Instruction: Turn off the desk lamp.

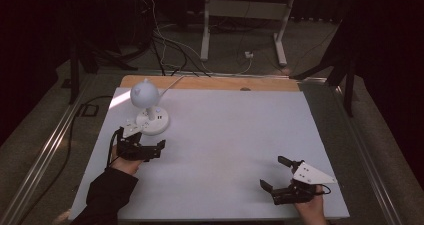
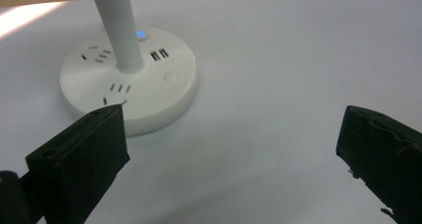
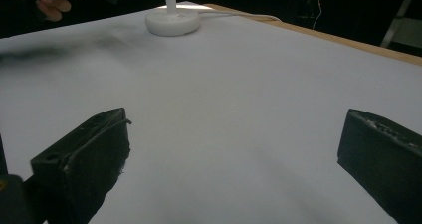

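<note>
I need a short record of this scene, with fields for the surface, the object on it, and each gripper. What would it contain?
surface: white table, wooden edge at the far side
object: white desk lamp, round base with sockets, two USB ports and a lit blue button, at the table's far left
lamp cable: white cable leading off the far edge
left gripper: open, holding nothing, just in front of the lamp base, apart from it
right gripper: open, holding nothing, near the front right corner
floor behind: cables and a white frame
</note>
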The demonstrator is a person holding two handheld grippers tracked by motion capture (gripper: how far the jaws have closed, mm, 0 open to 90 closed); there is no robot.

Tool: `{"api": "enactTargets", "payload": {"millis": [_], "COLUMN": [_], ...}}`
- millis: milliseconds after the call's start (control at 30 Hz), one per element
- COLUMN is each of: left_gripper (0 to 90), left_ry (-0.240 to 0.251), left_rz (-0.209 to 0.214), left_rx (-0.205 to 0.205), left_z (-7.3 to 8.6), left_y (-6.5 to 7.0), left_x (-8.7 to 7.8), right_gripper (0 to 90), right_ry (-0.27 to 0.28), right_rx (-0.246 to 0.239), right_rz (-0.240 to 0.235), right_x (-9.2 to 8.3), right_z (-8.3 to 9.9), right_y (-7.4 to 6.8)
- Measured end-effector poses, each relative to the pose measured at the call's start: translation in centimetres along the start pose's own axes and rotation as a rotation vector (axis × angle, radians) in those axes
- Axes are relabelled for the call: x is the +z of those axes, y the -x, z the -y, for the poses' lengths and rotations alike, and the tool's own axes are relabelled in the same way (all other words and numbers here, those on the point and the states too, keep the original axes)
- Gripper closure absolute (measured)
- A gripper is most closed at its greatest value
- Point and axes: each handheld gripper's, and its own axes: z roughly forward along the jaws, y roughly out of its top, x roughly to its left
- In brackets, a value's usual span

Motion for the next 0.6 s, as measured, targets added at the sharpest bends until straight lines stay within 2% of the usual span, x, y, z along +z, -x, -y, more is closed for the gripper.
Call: {"api": "enactTargets", "payload": {"millis": [233, 333, 600], "left_gripper": [0.5, 0.5, 0.5], "left_ry": [-0.006, -0.008, -0.031], "left_rz": [0.005, 0.017, 0.021], "left_rx": [0.011, 0.001, 0.016], "left_z": [1.1, 1.6, 3.4], "left_y": [0.1, 0.0, 0.1], "left_x": [-1.4, -2.0, -2.8], "right_gripper": [0.0, 0.0, 0.0], "right_ry": [-0.003, -0.003, -0.005], "right_rx": [0.002, 0.003, 0.003], "right_rz": [0.001, 0.002, 0.002], "right_x": [0.0, 0.1, 0.1], "right_z": [0.0, 0.0, 0.1], "right_y": [0.0, 0.0, 0.0]}}
